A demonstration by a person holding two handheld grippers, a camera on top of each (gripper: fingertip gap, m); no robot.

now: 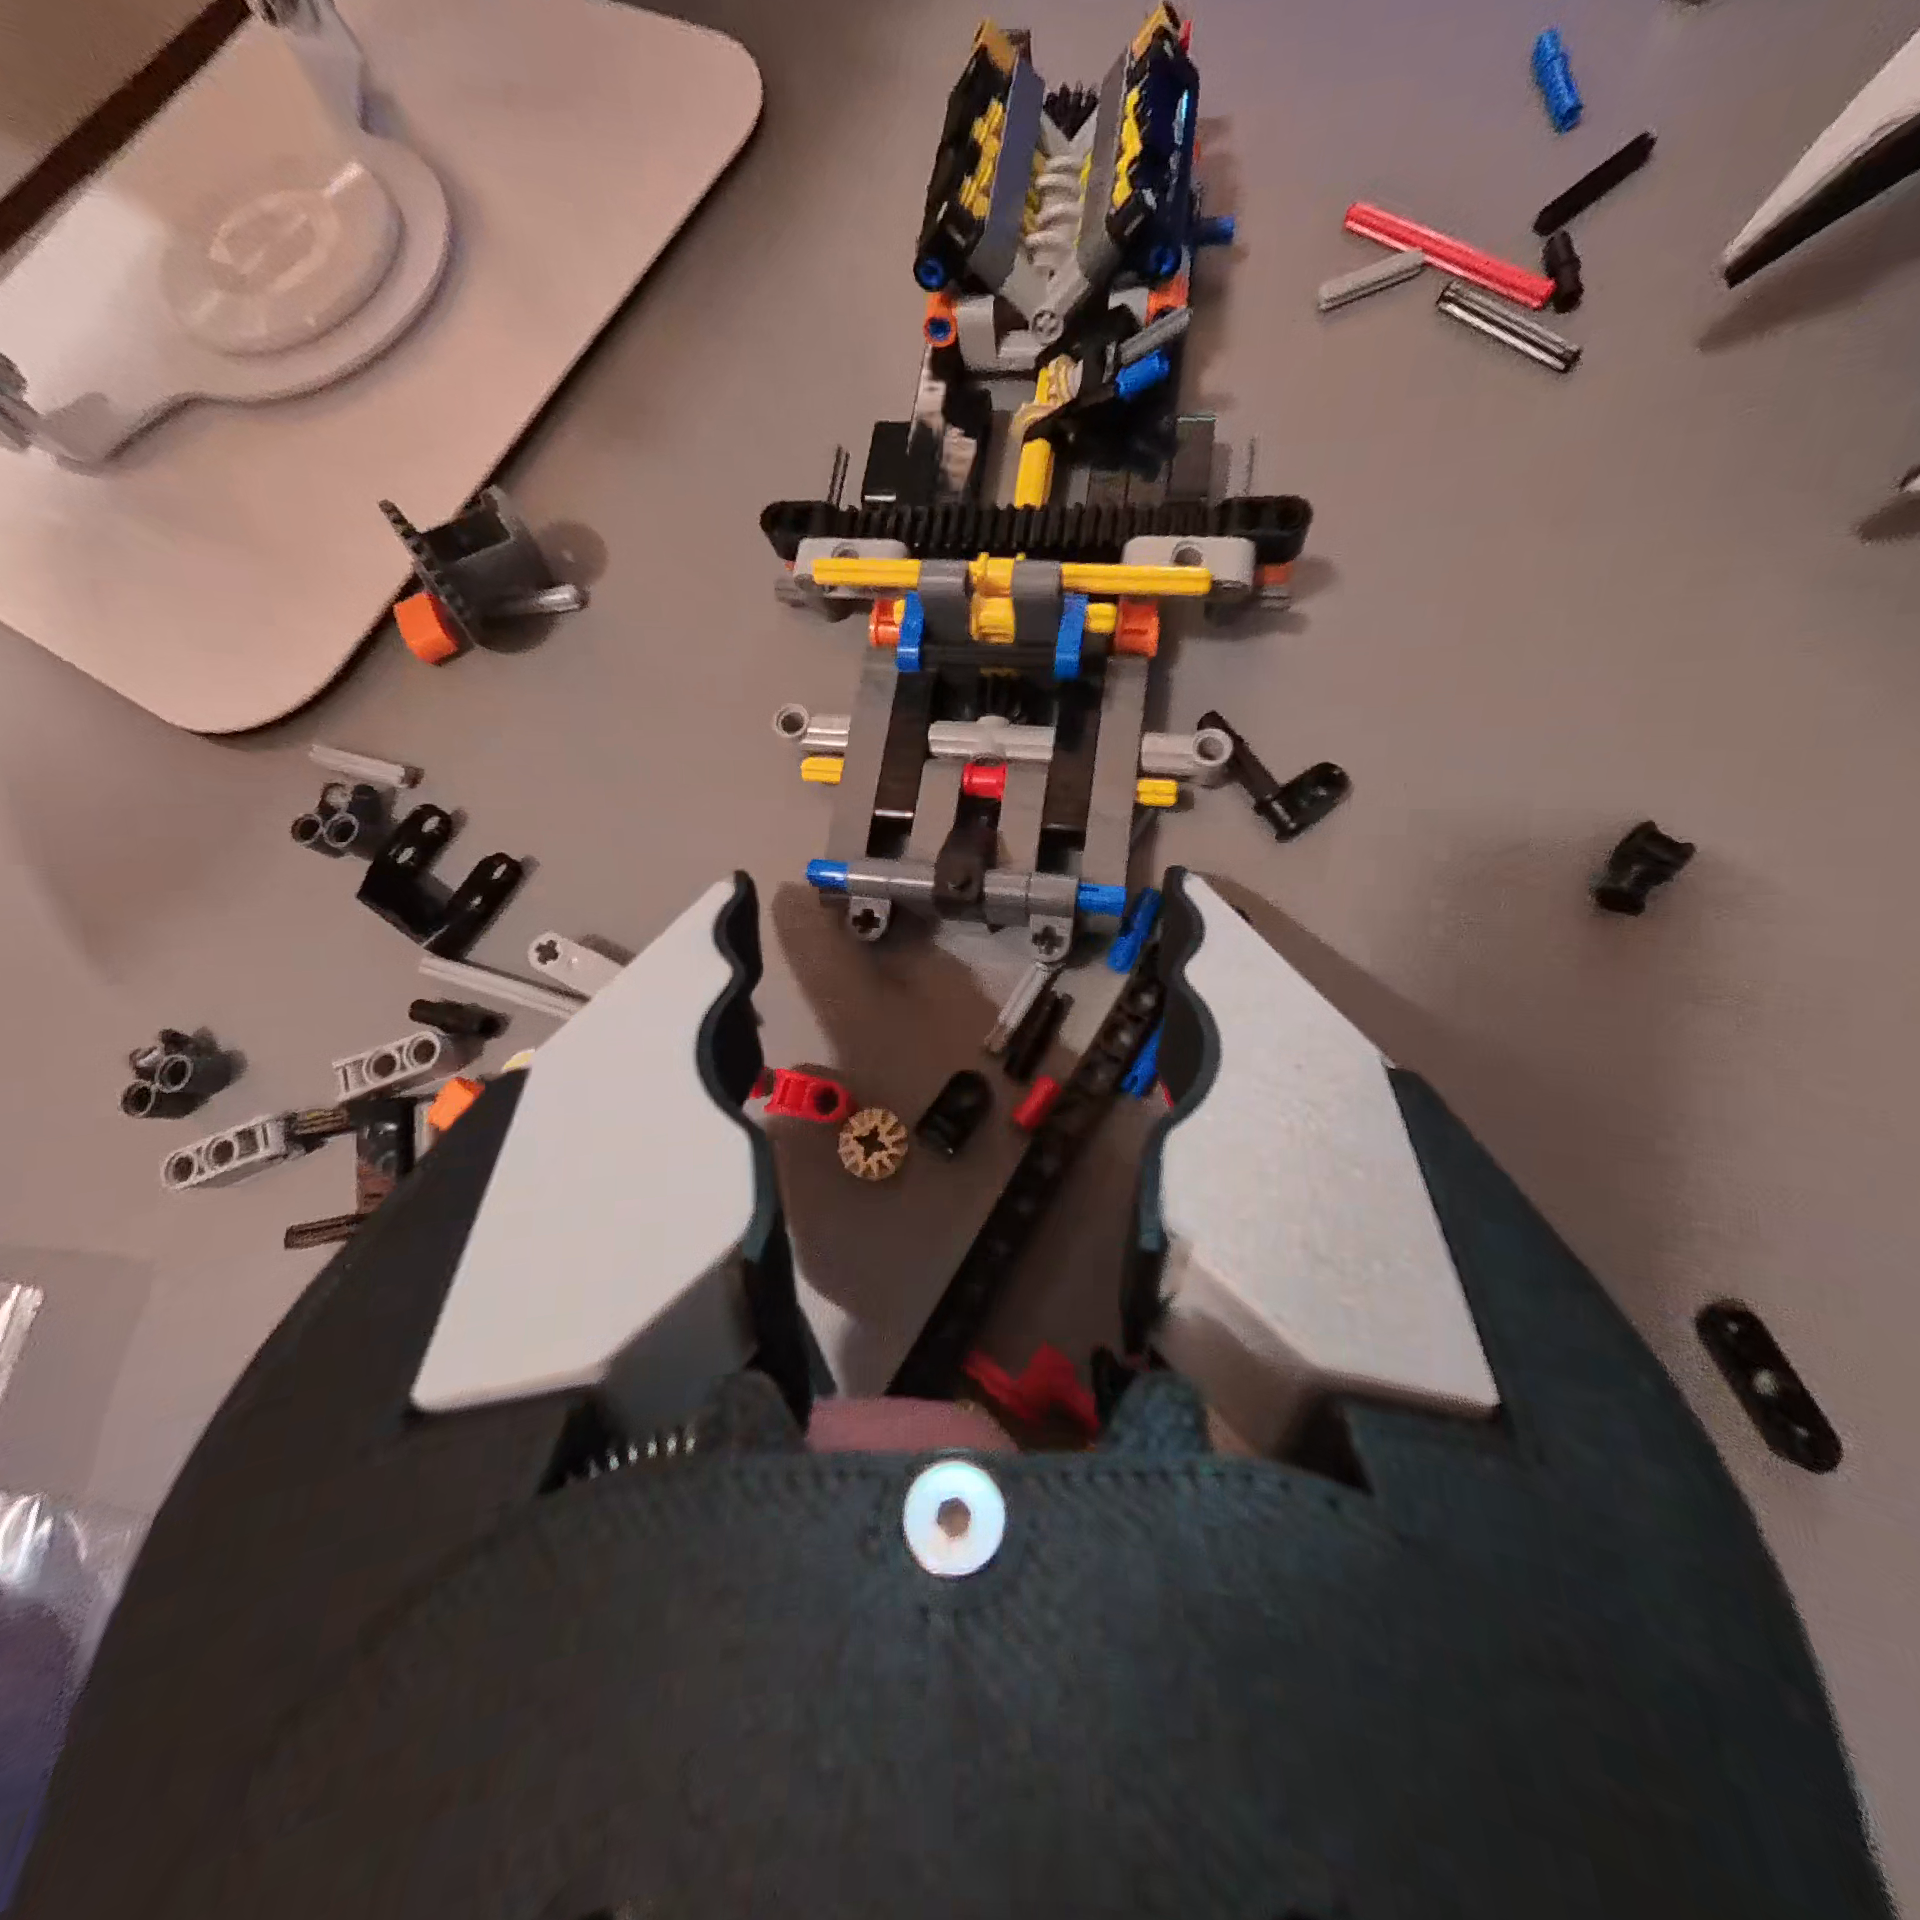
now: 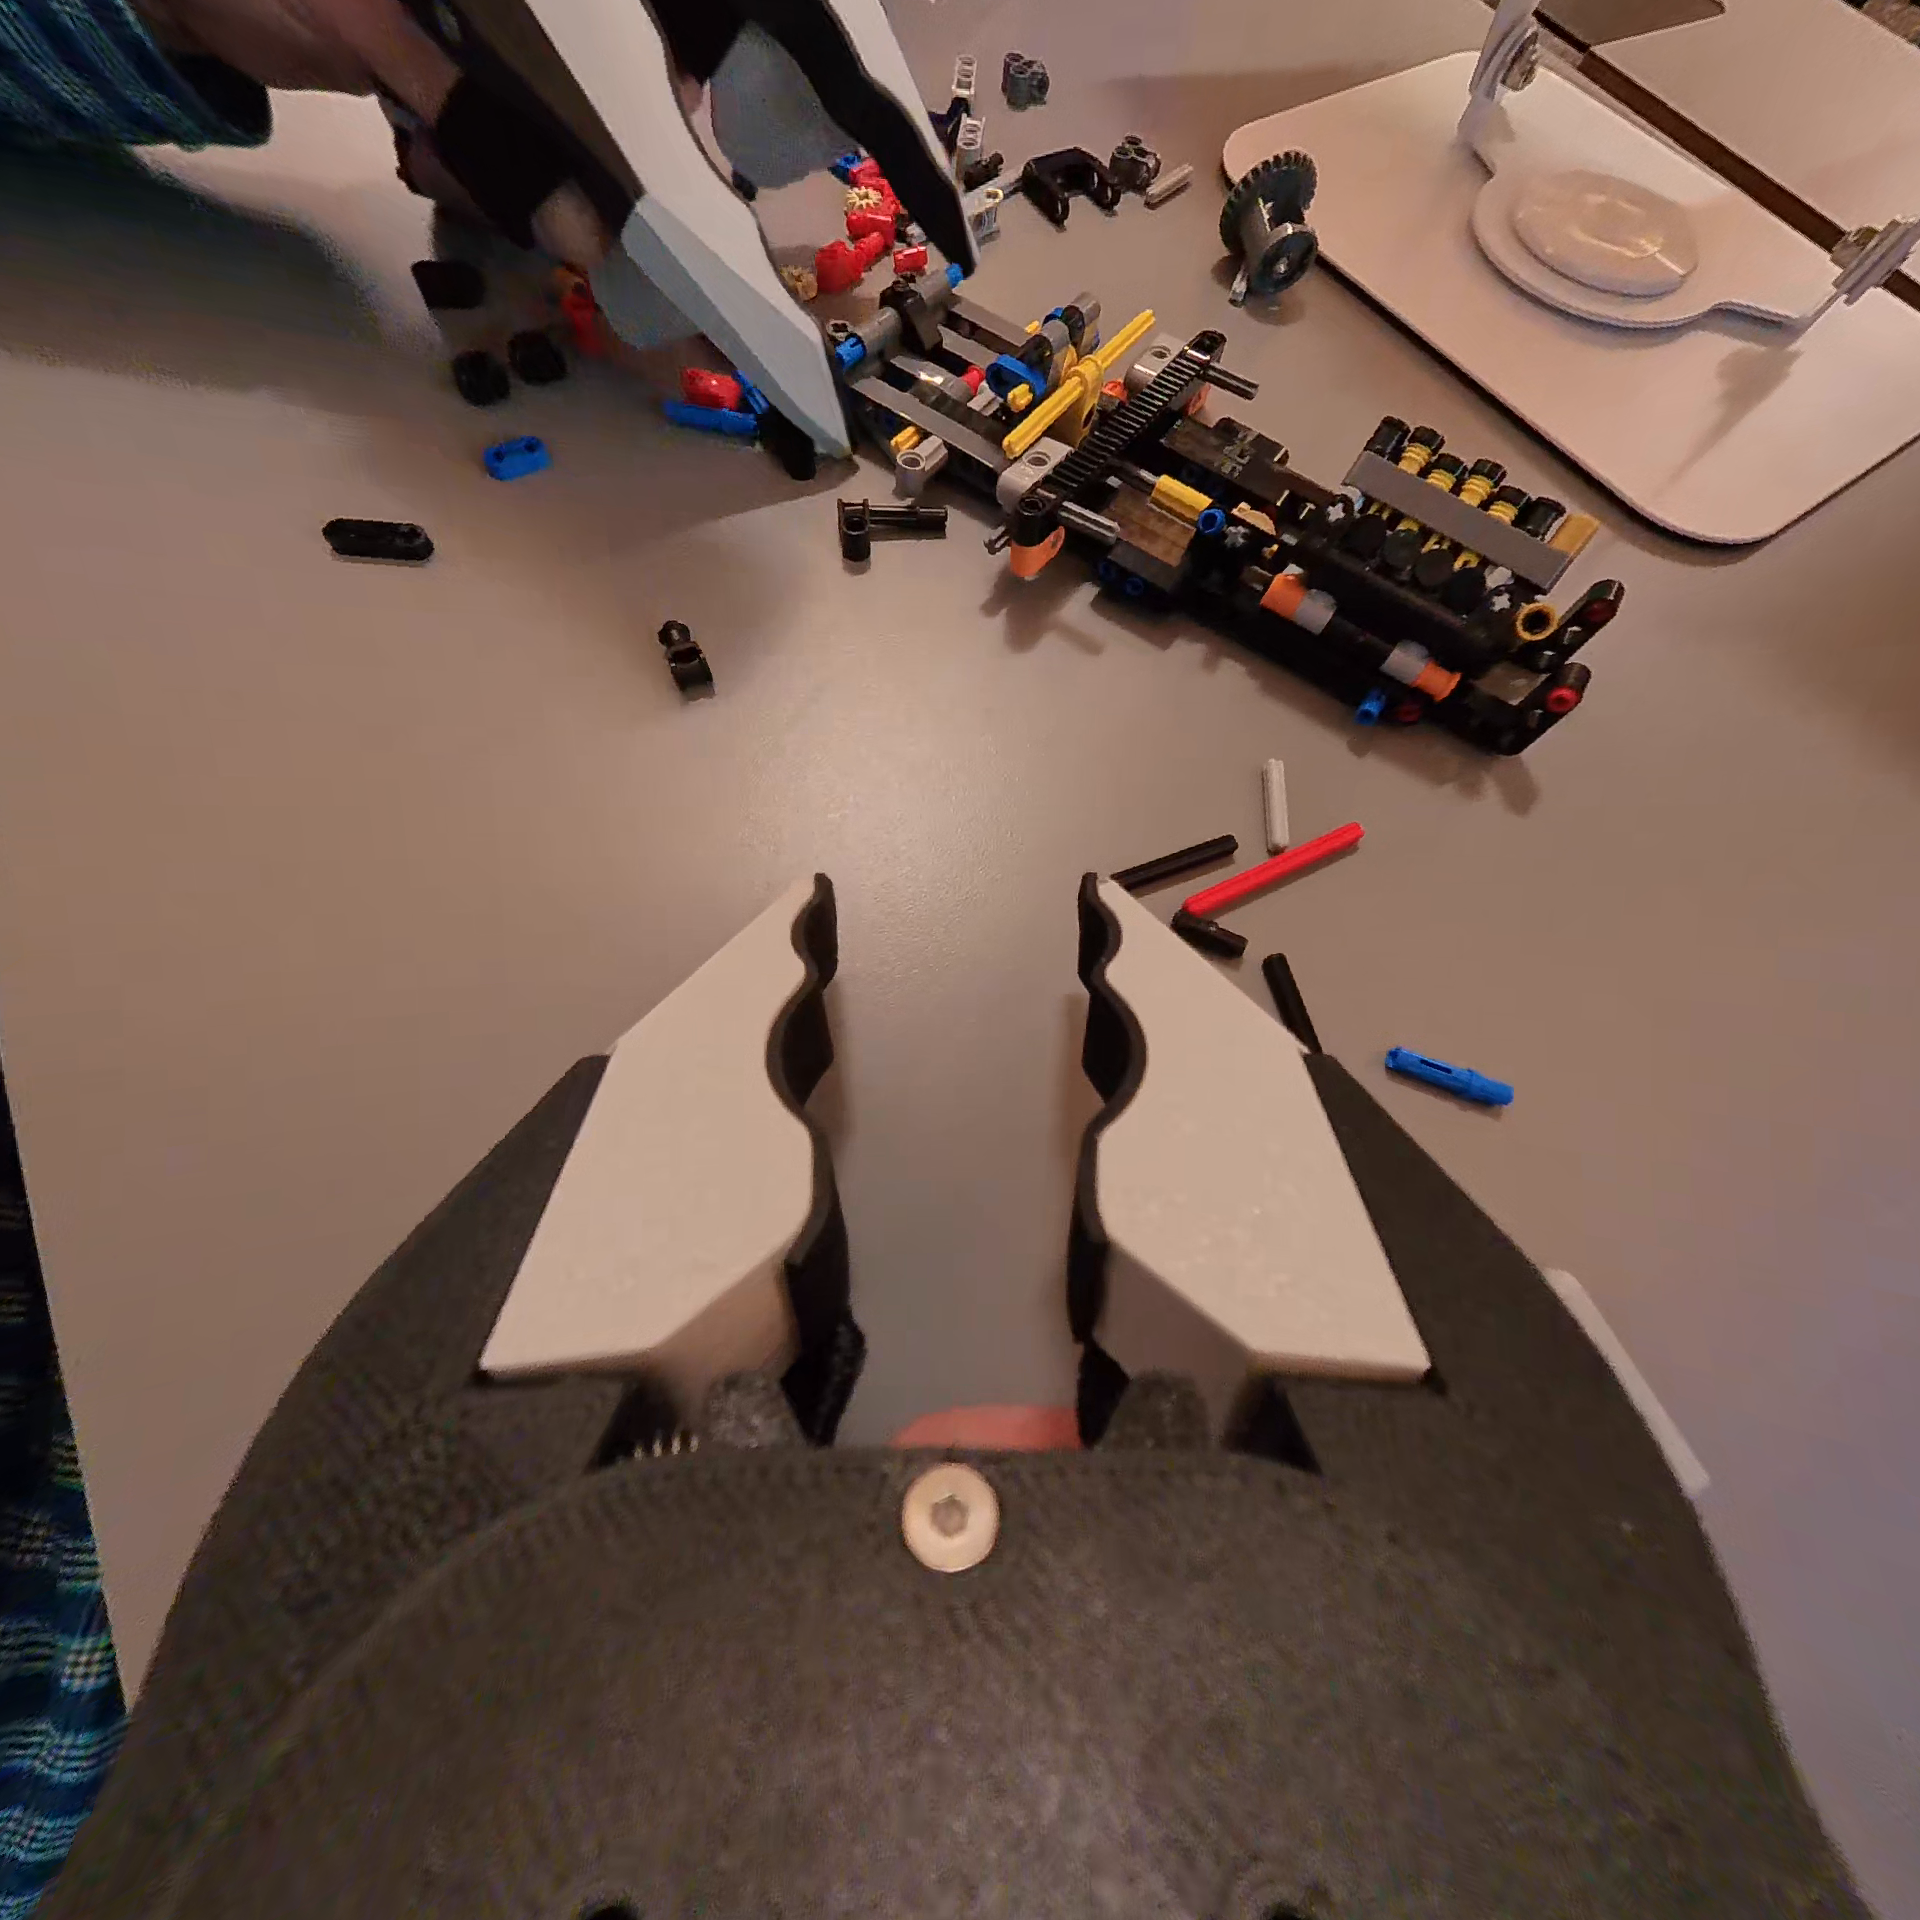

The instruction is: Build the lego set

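Note:
A long lego chassis [image 1: 1023,582] of black, grey, yellow and blue parts lies on the grey table, with a V-shaped engine block at its far end; it also shows in the right wrist view [image 2: 1195,488]. My left gripper [image 1: 961,899] is open, its tips right at the chassis's near end, over loose parts: a tan gear [image 1: 873,1143], a red connector [image 1: 800,1093] and a long black beam [image 1: 1081,1122]. In the right wrist view the left gripper [image 2: 899,353] straddles that end. My right gripper [image 2: 954,894] is open and empty above bare table, well short of the chassis.
A red axle [image 2: 1273,868], black pins, a grey pin and a blue pin [image 2: 1449,1075] lie right of my right gripper. Several black and grey connectors lie left of the chassis [image 1: 436,862]. A white stand base [image 1: 343,343] holds a gear sub-assembly [image 1: 468,577] at its edge. My left gripper is the nearer one to the red connector [image 1: 800,1093]: about 4 centimeters, against 20 centimeters. The right camera catches it too, in the right wrist view [image 2: 838,250].

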